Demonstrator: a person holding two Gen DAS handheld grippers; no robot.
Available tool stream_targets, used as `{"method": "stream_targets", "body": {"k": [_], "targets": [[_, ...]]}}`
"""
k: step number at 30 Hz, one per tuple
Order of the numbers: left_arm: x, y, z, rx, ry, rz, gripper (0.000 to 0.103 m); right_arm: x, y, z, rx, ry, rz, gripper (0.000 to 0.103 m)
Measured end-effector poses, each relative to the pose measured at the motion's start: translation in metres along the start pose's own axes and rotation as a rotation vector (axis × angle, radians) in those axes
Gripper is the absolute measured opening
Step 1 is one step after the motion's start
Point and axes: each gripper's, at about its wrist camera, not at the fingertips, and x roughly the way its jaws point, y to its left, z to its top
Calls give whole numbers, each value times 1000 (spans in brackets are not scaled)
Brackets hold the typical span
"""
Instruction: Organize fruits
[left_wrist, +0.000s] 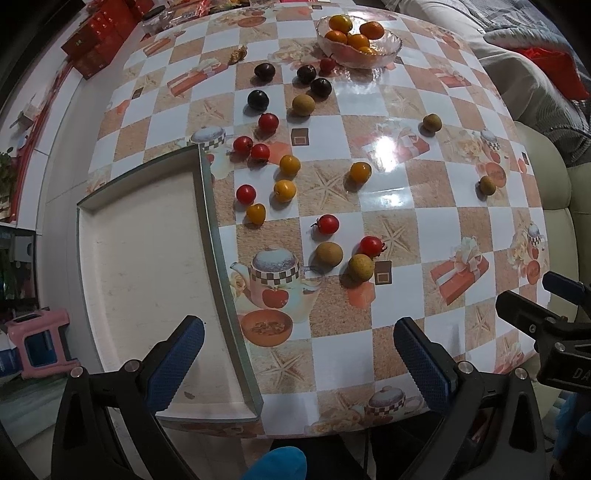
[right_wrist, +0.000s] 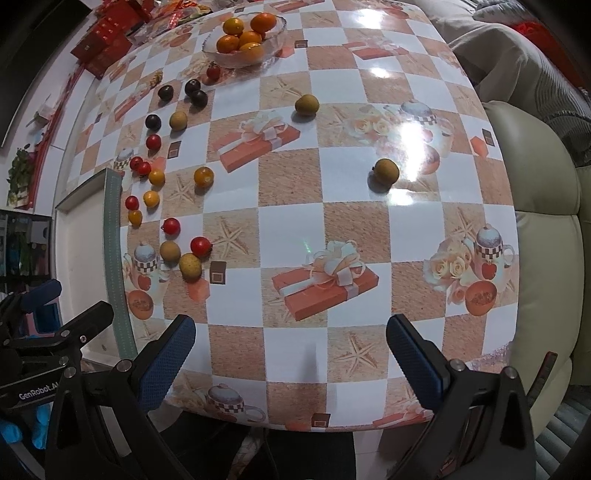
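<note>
At nine o'clock on the counter (left_wrist: 369, 332), a shallow white tray (left_wrist: 140, 258) is seen. The left gripper (left_wrist: 299, 354) is held with fingers apart over the tray's near right corner, nothing between them. Small red, yellow, dark and tan fruits (left_wrist: 284, 190) are scattered from centre toward twelve o'clock, where a glass bowl (left_wrist: 391, 50) of oranges (left_wrist: 340, 23) stands. The right gripper (right_wrist: 291, 354) is likewise spread over bare counter at six o'clock.

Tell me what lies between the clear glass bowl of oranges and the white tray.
Loose small fruits: dark plums, red tomatoes; the left wrist view shows them on the tablecloth.
</note>
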Motion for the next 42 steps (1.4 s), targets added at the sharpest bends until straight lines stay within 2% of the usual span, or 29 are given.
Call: {"method": "stream_targets", "body": {"k": [14,23,28,33,42], "targets": [[17,-13,-2,-5,38,5,103,14,-21,-3,27,12,21,103],[44,-27,0,-35,60,-8,103,27,-46,2,56,3,31,103],[65,-32,-1,-79,57,-7,103,42,-63,15,71,-5,20,103],[84,-35,1,-152,29,3,103,54,-75,35,56,-53,11,103],[117,-43,-1,-221,8,29,103,71,-88,71,19,-129,-35,103]]}}
